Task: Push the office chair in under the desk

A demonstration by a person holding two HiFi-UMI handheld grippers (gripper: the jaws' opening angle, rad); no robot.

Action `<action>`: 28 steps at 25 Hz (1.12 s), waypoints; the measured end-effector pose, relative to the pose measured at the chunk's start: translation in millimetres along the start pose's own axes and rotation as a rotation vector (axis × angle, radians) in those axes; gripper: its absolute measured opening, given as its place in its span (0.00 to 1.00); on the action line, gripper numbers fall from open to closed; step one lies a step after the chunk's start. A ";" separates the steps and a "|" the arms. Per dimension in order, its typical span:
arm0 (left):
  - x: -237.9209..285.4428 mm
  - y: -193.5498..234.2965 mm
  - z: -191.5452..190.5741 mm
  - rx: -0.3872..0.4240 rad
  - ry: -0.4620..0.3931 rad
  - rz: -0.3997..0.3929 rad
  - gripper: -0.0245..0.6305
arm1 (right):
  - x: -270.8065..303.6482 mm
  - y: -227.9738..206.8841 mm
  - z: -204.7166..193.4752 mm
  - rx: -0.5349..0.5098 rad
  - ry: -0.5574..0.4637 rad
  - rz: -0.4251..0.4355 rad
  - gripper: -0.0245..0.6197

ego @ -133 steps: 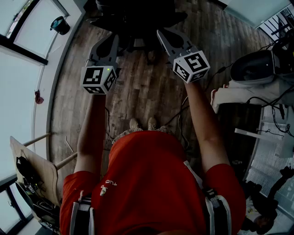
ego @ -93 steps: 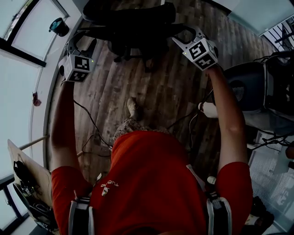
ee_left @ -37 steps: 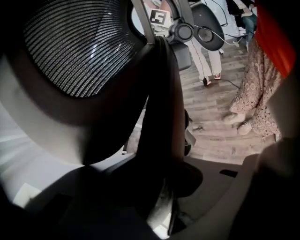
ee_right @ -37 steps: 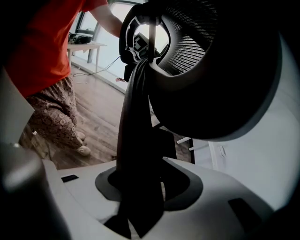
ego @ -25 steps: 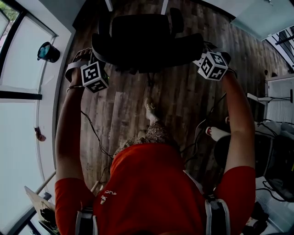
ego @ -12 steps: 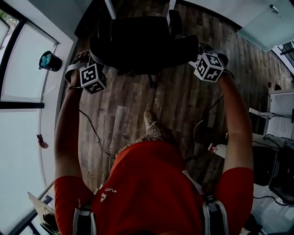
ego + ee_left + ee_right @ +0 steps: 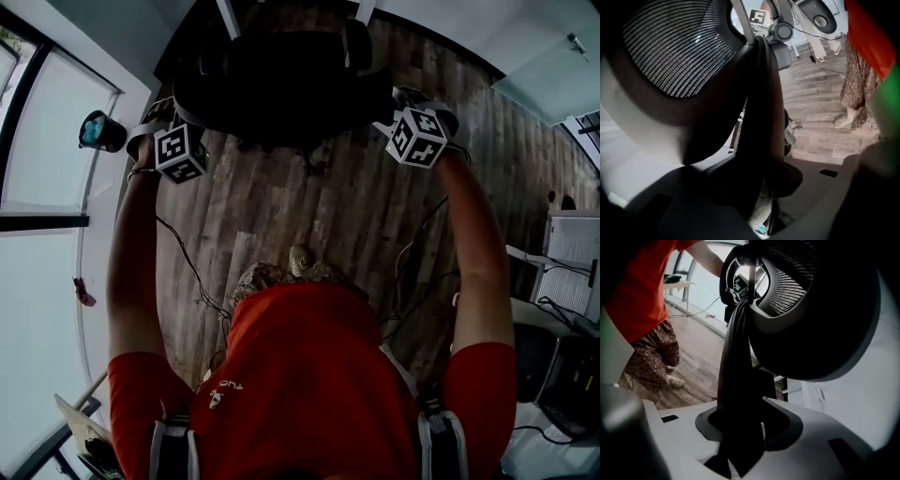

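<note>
The office chair (image 7: 281, 84) was located on the wood floor (image 7: 309, 206), its seat between two white legs (image 7: 228, 17), judged to be the worktop's. The backrest (image 7: 684, 47) edges were clamped by the left tool (image 7: 764, 187) and right tool (image 7: 738, 427), presumably for a straight, even push. No legible writing was found.

Your left tongs (image 7: 764, 185) are clamped on the dark side edge of the chair (image 7: 759, 117), which runs up between the two grey jaws. Its mesh back (image 7: 679, 47) fills the upper left. To the right lies a wooden floor (image 7: 815, 93), with your patterned garment (image 7: 858, 89), one shoe (image 7: 843, 122) and your red shirt (image 7: 869, 33).
</note>
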State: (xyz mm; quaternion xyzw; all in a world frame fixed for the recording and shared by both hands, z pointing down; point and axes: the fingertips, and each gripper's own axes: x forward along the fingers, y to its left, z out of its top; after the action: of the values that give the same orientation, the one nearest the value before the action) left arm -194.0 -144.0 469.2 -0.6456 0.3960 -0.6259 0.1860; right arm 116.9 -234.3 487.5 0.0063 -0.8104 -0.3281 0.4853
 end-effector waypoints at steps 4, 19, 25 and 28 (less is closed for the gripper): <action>27.8 26.2 -9.1 0.001 0.003 -0.012 0.25 | 21.4 -30.6 -3.3 0.007 -0.003 0.009 0.31; 118.7 125.0 -65.0 0.053 -0.064 -0.014 0.26 | 93.9 -128.1 17.2 0.074 0.039 -0.016 0.31; 158.0 166.9 -101.1 0.086 -0.109 -0.023 0.26 | 127.3 -164.0 40.2 0.114 0.069 -0.025 0.30; 174.5 184.8 -111.1 0.098 -0.128 -0.025 0.26 | 139.8 -180.5 44.6 0.131 0.084 -0.025 0.30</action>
State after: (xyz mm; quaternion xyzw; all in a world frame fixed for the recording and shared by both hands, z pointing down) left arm -368.6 -359.5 464.9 -0.6794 0.3439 -0.6043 0.2343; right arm -47.9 -398.5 485.8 0.0618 -0.8090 -0.2800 0.5131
